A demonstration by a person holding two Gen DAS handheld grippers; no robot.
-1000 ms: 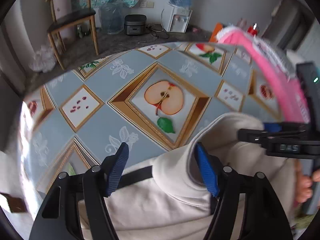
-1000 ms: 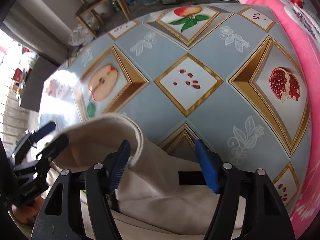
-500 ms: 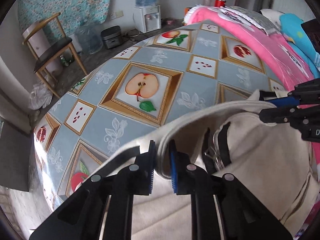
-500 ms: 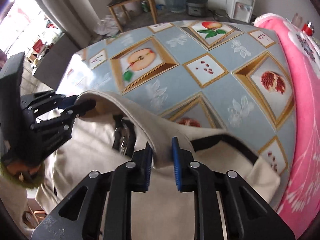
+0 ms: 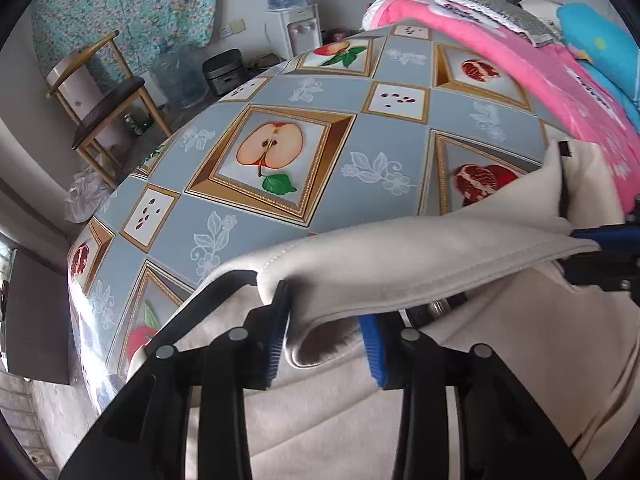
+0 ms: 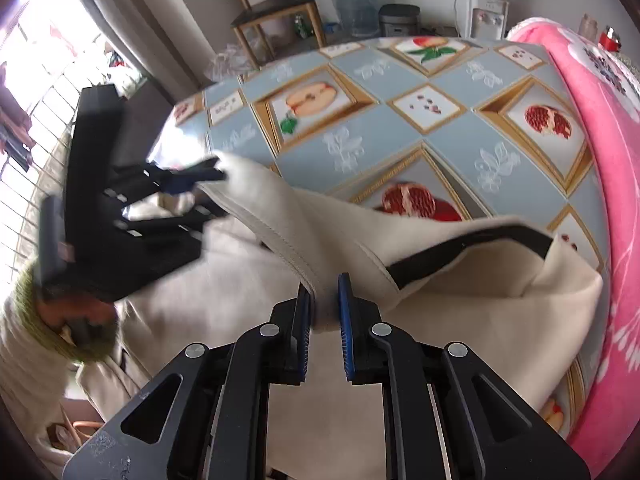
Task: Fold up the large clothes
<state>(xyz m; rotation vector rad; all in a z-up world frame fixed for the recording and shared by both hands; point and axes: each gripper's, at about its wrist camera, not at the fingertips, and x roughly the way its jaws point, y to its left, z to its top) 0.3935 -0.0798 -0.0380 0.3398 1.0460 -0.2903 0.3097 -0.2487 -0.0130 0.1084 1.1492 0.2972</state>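
The cream garment (image 5: 420,264) lies heaped at the near edge of the table, and a thick hemmed edge of it is lifted off the pile, stretched between the two tongs. A black strip (image 6: 472,240) runs along the inside of the raised fold on the right side. The left gripper (image 5: 326,332) has the rolled edge between its blue pads (image 5: 276,340), but its jaws are opening and the cloth sits loosely in the gap instead of being squeezed. The right gripper (image 6: 324,316) is closing tight on the seam, pads pressed into the fabric from both sides. Under it all is the tablecloth (image 5: 360,152), grey-blue with framed apples and pomegranates. A pink blanket (image 6: 608,160) borders the far right side, and a wooden chair (image 5: 108,100) stands on the floor beyond the table.
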